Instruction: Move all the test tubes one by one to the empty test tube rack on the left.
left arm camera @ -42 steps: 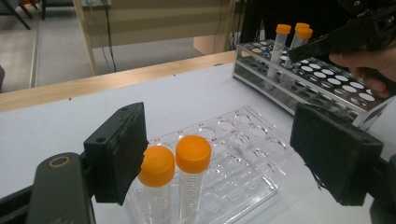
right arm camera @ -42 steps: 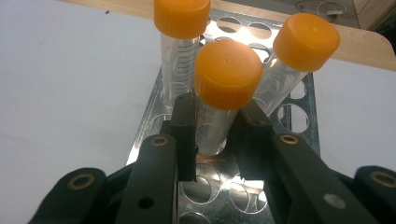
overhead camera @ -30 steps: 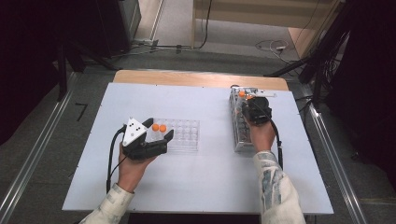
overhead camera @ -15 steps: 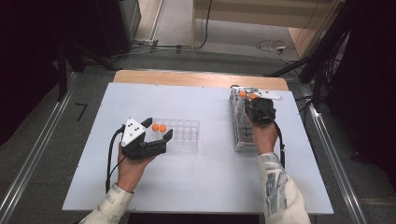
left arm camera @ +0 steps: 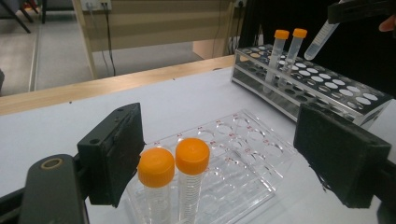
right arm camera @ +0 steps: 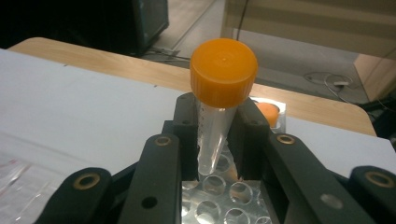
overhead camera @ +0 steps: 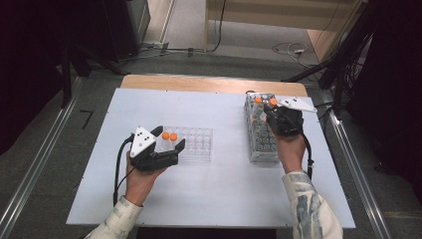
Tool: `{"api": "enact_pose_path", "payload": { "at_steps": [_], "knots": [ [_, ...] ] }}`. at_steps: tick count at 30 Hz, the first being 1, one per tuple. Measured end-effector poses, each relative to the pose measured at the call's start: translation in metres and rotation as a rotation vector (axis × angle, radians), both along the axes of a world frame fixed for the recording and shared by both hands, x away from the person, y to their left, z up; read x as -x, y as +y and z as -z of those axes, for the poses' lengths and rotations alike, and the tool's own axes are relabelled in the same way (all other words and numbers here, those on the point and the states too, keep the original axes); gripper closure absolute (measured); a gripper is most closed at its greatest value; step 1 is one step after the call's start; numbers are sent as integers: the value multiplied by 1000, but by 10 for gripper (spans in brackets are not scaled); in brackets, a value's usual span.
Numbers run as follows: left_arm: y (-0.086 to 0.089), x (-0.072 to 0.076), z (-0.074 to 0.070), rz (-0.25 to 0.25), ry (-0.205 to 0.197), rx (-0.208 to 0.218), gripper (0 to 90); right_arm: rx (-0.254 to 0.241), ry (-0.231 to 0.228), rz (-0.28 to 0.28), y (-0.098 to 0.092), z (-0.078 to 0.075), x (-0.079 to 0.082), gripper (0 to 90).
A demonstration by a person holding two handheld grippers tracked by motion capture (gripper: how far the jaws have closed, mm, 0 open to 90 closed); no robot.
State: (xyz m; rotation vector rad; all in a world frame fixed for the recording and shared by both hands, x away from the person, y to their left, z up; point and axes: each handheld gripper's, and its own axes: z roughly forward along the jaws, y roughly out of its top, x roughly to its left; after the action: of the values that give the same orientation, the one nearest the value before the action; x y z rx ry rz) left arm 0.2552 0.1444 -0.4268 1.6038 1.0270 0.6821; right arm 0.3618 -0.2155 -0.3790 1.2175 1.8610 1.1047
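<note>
Looking down from the high view, nearest the bottom edge are the person's two forearms coming up onto the white tabletop (overhead camera: 219, 194). Lower left of the frame, the left gripper (overhead camera: 166, 149) sits at the near-left end of a clear flat rack (overhead camera: 196, 144), jaws apart and just been opening a bit wider. Two orange-capped tubes (overhead camera: 169, 136) stand in that end of the rack between the jaws, and the pads aren't pressing on them. In the left gripper view you can see it better: both tubes (left arm camera: 173, 182) stand upright side by side at bottom centre, close to the left pad, with the right pad well apart from them.

Further up and to the right, the right gripper (overhead camera: 272, 110) is over the far end of the long rack (overhead camera: 261, 144), which runs near to far along the right side of the tabletop. Its jaws are clamped on a tube (overhead camera: 272, 103) with an orange cap. The right gripper view shows that tube (right arm camera: 215, 121) gripped around its clear body, cap up top, its pointed tip hanging just above the rack's holes (right arm camera: 219, 196), clear of them. From the left gripper view the same tube (left arm camera: 322, 39) is in the upper right, tilted, tip up in the air above the long rack (left arm camera: 317, 86), with two more capped tubes (left arm camera: 286, 53) standing upright in the rack's far end.

Past the tabletop's wooden far edge (overhead camera: 209, 82) it's just floor and cables.
</note>
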Motion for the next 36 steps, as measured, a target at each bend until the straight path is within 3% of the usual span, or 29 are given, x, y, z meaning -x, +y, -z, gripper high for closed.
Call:
{"api": "enact_pose_path", "payload": {
  "at_steps": [14,17,21,27,30,36],
  "knots": [
    [-8,4,-2,29,3,-2,132,59,41,-252,26,12,56,720],
    [-9,6,-4,57,6,19,153,65,54,-290,30,17,64,720],
    [-16,11,-7,94,-4,16,162,81,75,-352,41,23,76,720],
    [-26,15,-7,133,-6,3,163,89,104,-415,56,32,84,719],
    [-37,19,-4,175,1,-3,171,95,144,-460,70,41,88,720],
    [-49,25,-4,229,-5,-18,212,104,165,-527,92,51,94,720]
  ]
}}
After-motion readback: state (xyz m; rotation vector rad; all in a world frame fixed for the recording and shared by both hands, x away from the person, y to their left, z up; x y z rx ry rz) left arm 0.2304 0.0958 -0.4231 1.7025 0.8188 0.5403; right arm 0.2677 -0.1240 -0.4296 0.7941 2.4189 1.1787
